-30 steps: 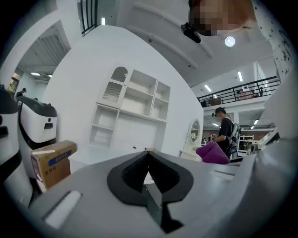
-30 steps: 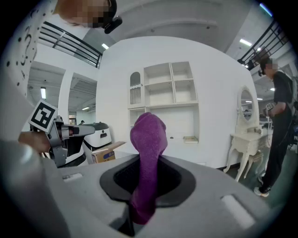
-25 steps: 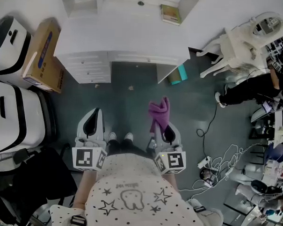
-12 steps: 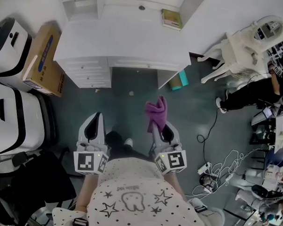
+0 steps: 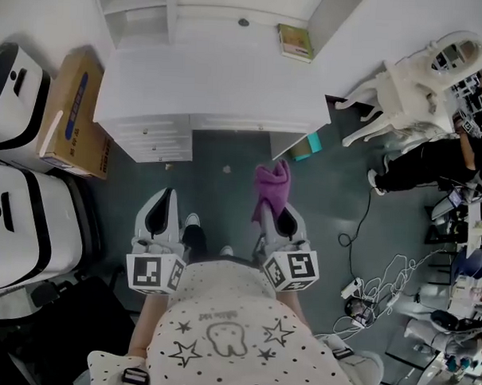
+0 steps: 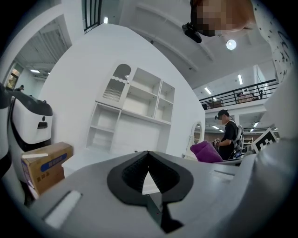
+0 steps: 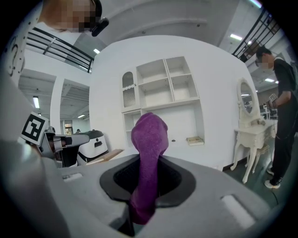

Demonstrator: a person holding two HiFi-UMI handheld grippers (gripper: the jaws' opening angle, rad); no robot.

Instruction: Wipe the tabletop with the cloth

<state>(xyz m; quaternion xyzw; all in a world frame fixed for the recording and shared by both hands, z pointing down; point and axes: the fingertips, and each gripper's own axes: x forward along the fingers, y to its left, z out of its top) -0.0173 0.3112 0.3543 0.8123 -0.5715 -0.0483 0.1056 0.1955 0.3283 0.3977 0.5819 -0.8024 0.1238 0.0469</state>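
While right gripper point(image 5: 276, 215) jaws clamp the cloth point(image 5: 272, 185) (left gripper point(image 5: 162, 199) closed, empty), the white tabletop point(image 5: 214, 75) lies ahead.

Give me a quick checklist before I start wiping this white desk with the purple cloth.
1. Purple cloth clamped in right gripper: ok.
2. Left gripper shut and empty: ok.
3. Purple cloth touching the white desk: not ok, it is short of the desk, over the floor.
4. Desktop free of things: not ok, a book lies at its back right.
5. Where the desktop is dirty: cannot tell.
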